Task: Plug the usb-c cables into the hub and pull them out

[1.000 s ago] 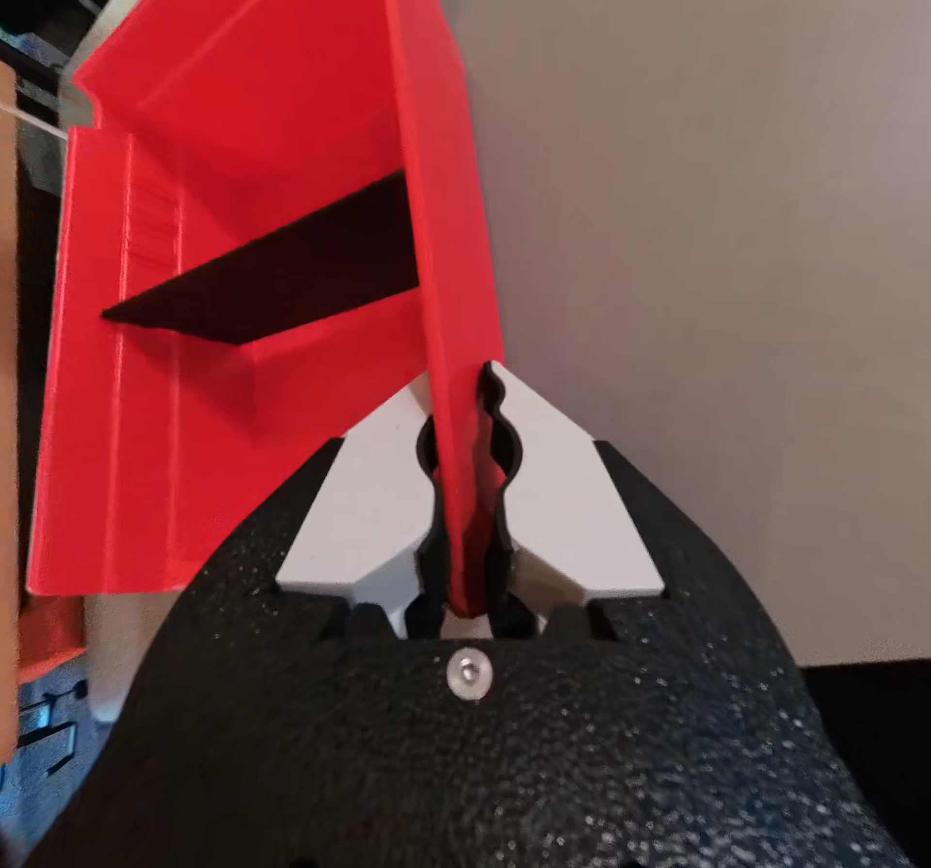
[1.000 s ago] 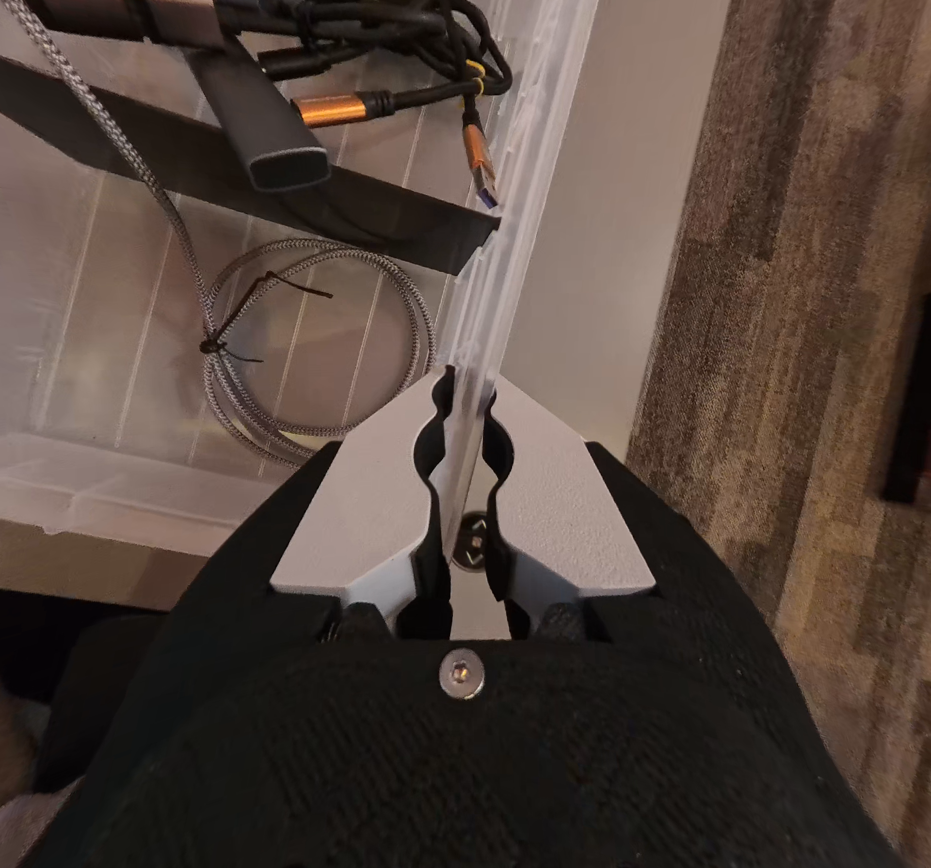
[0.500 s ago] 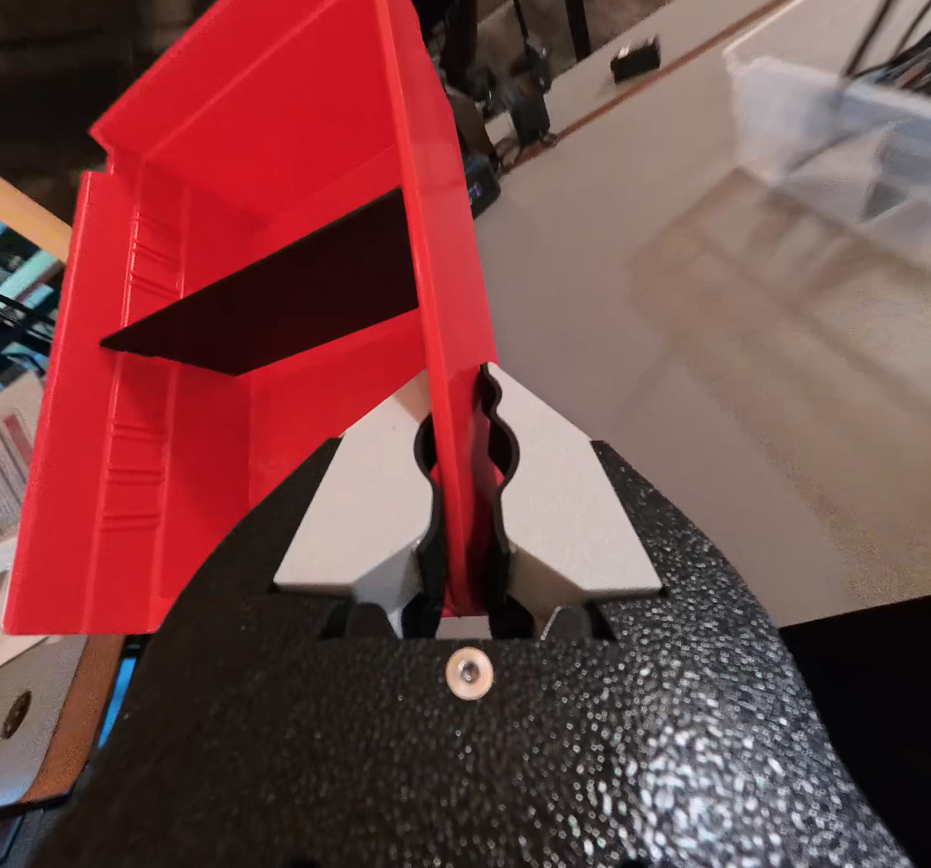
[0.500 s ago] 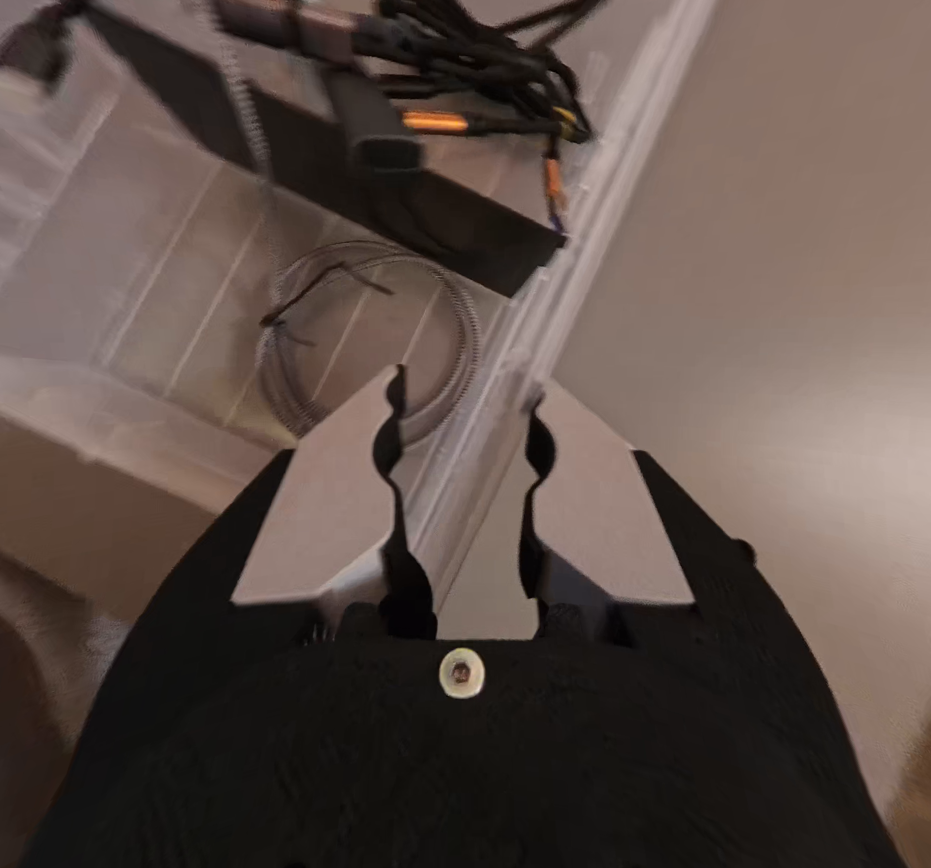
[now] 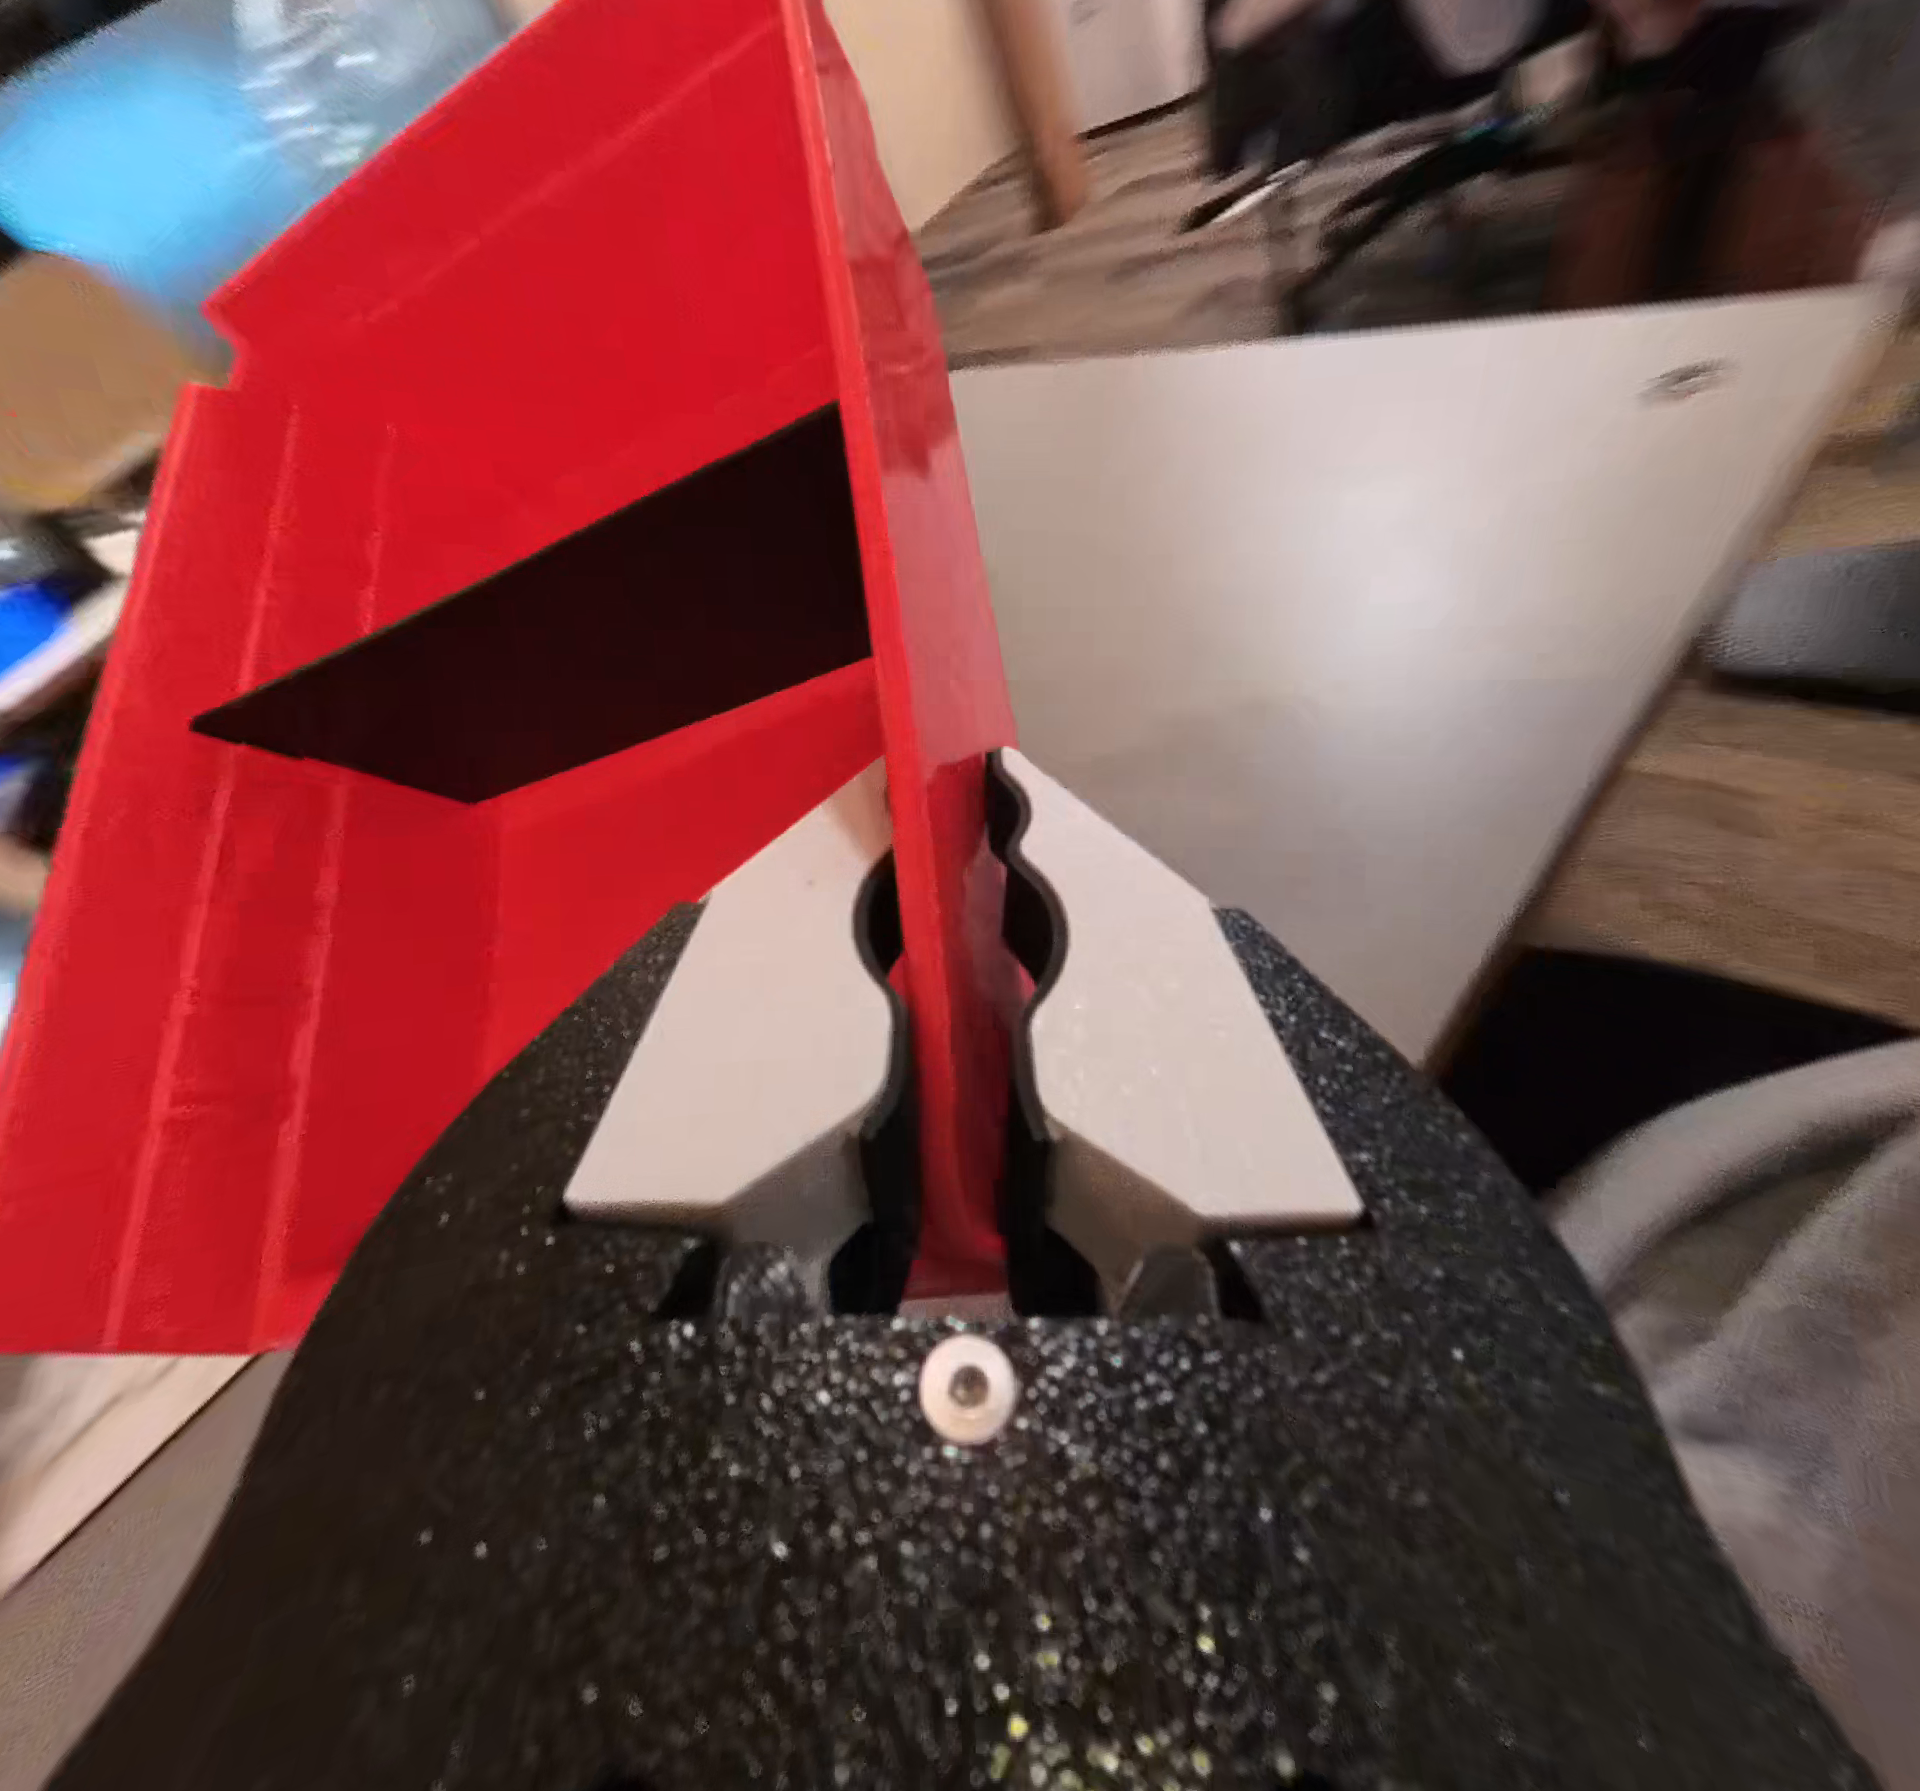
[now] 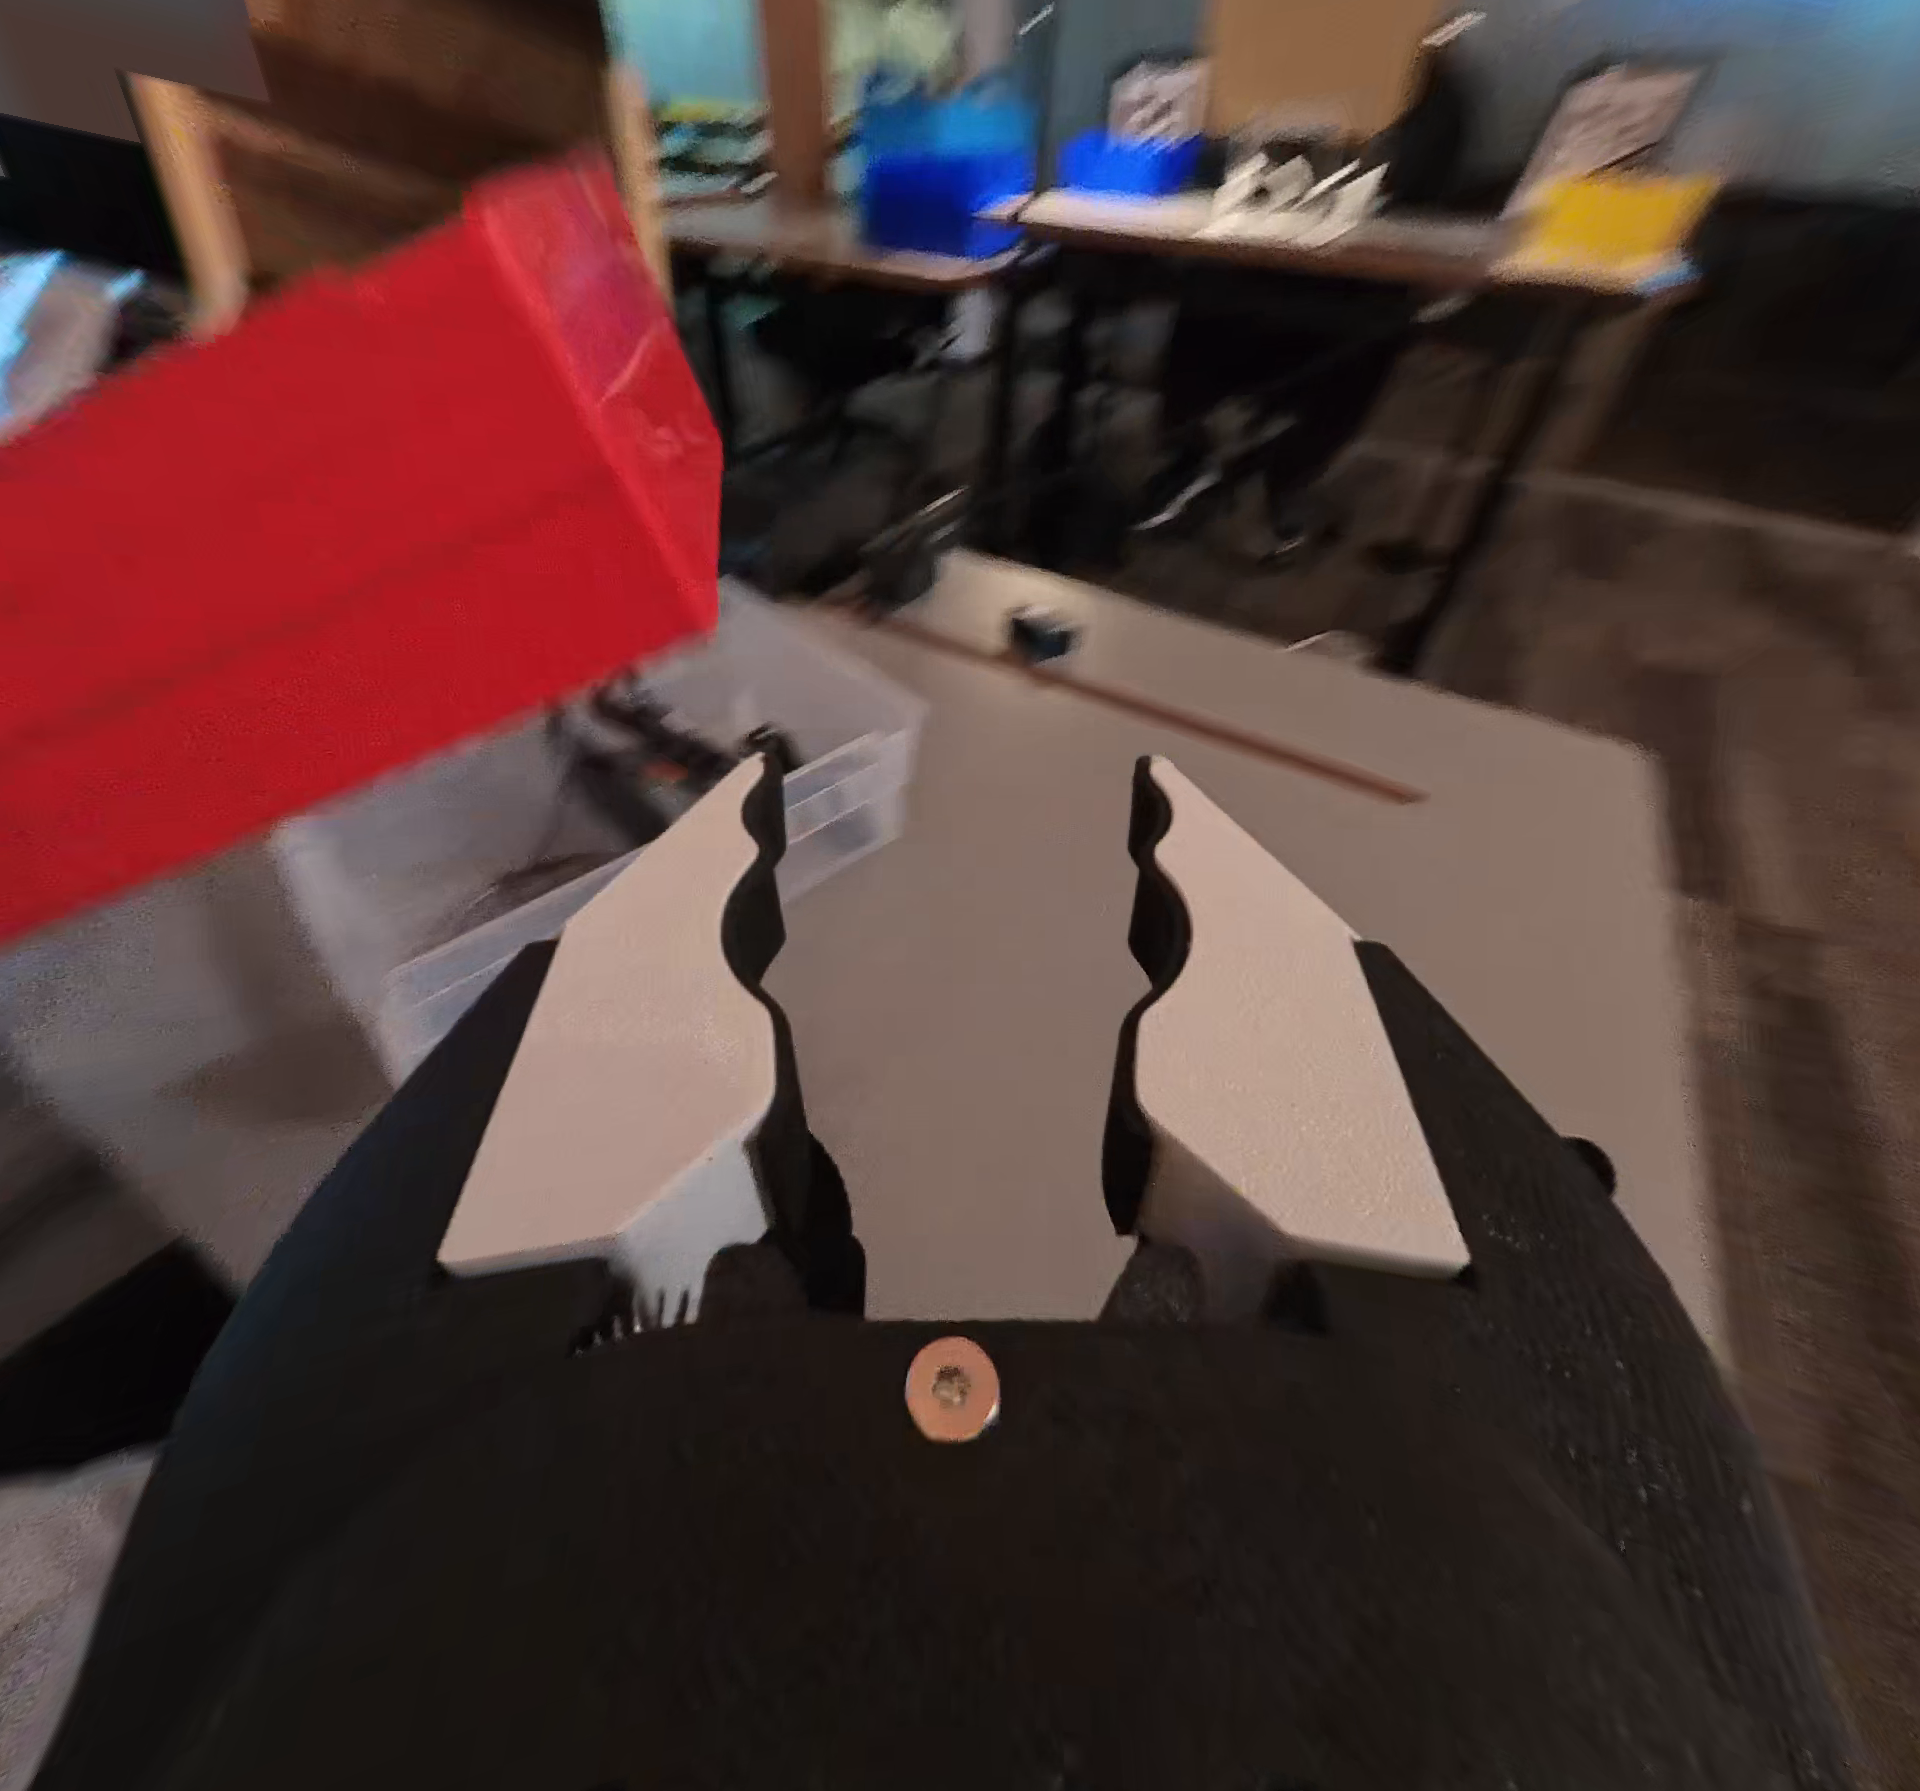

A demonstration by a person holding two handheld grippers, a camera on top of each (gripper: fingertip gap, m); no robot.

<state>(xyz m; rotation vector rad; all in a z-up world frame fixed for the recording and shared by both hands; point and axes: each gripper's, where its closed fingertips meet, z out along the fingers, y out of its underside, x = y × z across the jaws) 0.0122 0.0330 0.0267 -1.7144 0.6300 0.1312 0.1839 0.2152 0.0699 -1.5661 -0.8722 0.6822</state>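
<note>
Hard to see: dark cables point(image 6: 634, 765) in clear bin point(image 6: 831, 796), blurred; hub not made out.
Red bin point(image 5: 499, 515): black divider point(image 5: 582, 640), nothing else visible.
Left tool point(image 5: 940, 910): clamped on red bin's wall.
Right tool point(image 6: 951, 920): wide apart, empty, above tabletop point(image 6: 1299, 806).

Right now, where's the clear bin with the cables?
In the right wrist view the clear bin sits on the white table, just beyond the open right gripper, under the raised red bin.
</note>
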